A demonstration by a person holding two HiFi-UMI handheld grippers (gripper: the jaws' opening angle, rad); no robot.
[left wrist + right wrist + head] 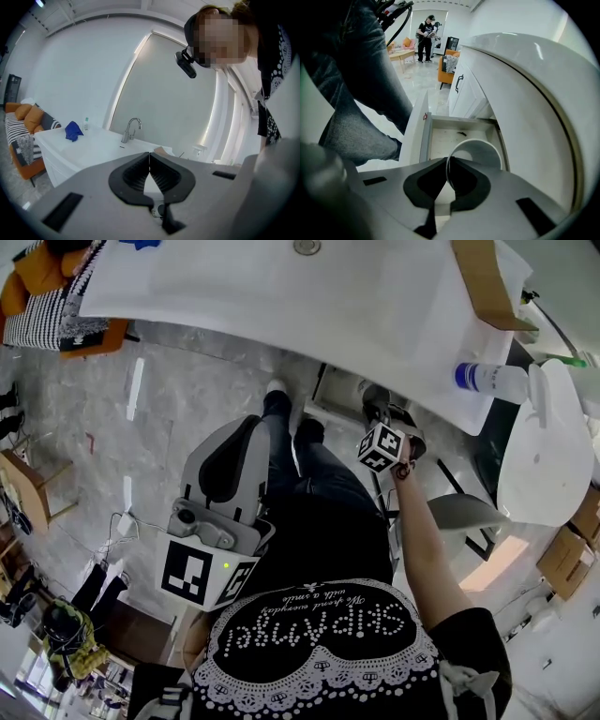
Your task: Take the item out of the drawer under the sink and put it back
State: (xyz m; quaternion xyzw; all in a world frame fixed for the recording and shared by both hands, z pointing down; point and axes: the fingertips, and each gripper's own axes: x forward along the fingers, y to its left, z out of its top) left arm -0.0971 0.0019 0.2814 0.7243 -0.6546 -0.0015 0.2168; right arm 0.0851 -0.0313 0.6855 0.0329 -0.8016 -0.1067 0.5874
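In the right gripper view my right gripper (447, 161) points steeply down over the open drawer (443, 138) under the sink. Its jaws are shut on the rim of a white cup (480, 157), which hangs just above the drawer's pale floor. In the head view only the right gripper's marker cube (382, 446) shows clearly, below the counter's edge; the cup is hidden there. My left gripper (246, 432) is held in front of the person's body. Seen from its own view, the left gripper (149, 161) is shut with nothing in it and faces the sink counter (93, 147).
The drawer's white front (415, 136) stands out toward the person's jeans-clad legs (370, 93). On the counter are a faucet (131, 129), a blue cloth (72, 131), a blue-capped bottle (487, 381) and cardboard (483, 282). A sofa (23, 122) stands left; another person (426, 35) stands far off.
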